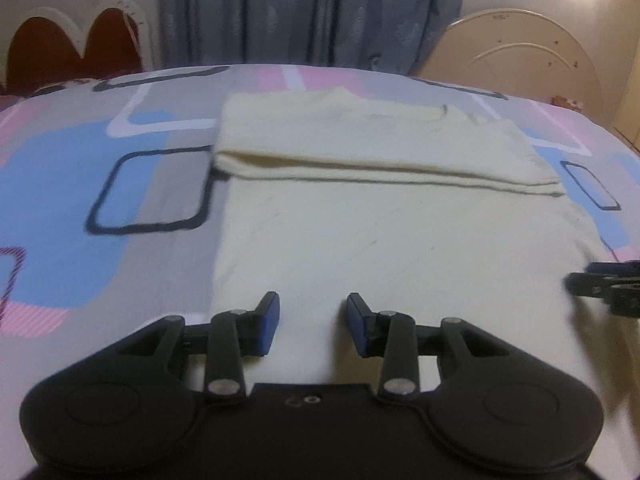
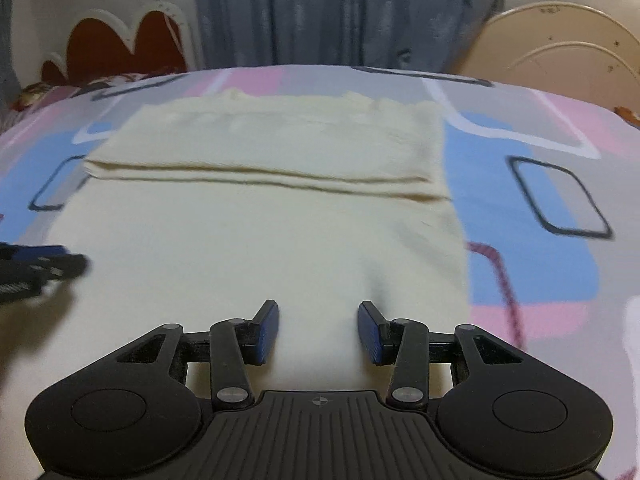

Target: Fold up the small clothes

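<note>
A cream garment (image 1: 360,232) lies flat on the patterned bed sheet (image 1: 80,168). Its far part is folded back toward me into a thick band (image 1: 340,136) with a layered front edge. My left gripper (image 1: 312,300) hovers over the near left part of the cloth, open, with nothing between its blue pads. In the right wrist view the same garment (image 2: 260,240) and folded band (image 2: 280,144) show. My right gripper (image 2: 319,306) is open over the near right part, where a small crease rises by its right finger. Each gripper shows at the edge of the other's view: right (image 1: 600,288), left (image 2: 40,268).
The sheet has pink, blue and grey blocks with dark outlined squares. Behind the bed stand a red scalloped headboard (image 1: 72,44), a grey-blue curtain (image 1: 300,12) and a cream arched panel (image 1: 520,52). Bare sheet lies to the left and right of the garment.
</note>
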